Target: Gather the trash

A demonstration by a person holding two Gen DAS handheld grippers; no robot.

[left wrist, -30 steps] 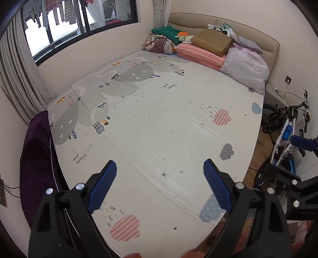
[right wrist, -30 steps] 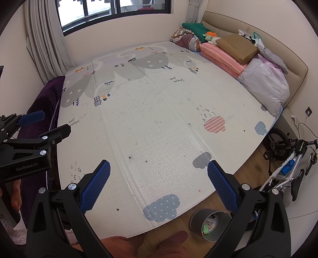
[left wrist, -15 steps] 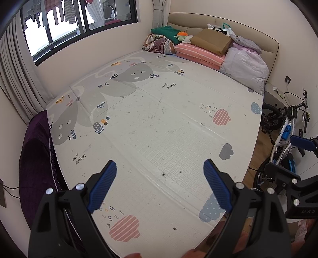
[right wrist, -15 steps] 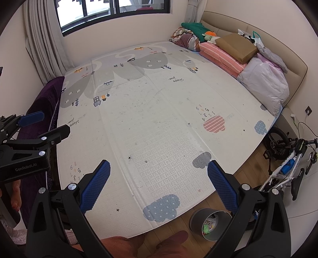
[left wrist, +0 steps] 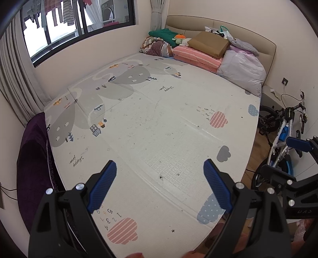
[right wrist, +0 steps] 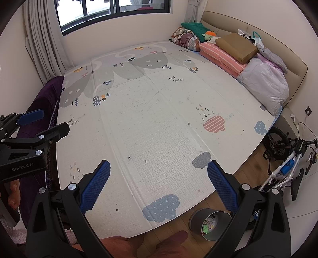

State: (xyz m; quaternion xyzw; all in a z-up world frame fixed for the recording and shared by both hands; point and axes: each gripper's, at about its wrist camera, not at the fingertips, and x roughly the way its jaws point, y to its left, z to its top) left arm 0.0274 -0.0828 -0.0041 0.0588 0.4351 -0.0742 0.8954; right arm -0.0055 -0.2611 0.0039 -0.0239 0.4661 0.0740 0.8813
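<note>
A: Bedroom with a window (right wrist: 115,12) on the far wall; a big printed play mat (right wrist: 159,111) covers the bed, with pillows and folded bedding (right wrist: 224,53) piled at the far right and a child's bicycle (right wrist: 288,164) on the wood floor to the right.

B: Where's the trash?

A: No large piece shows. The mat is sprinkled with small dark specks; one clear speck (left wrist: 160,176) lies just ahead of the left hand-held gripper (left wrist: 160,190), between its fingers' line of sight, slightly near-centre. It's too small to give it a long axis. The trash bin (right wrist: 210,224) stands on the floor at the near right, close under the right hand-held gripper (right wrist: 158,186).

B: Grippers?

A: Both spread wide, nothing between the blue pads.

B: Which one should go?

A: I'd judge the left is nearer the speck, the right nearer the bin.

B: Any change from half a second ago?

A: Practically none: both views match, grippers as wide, mat and bin in the same places.
</note>
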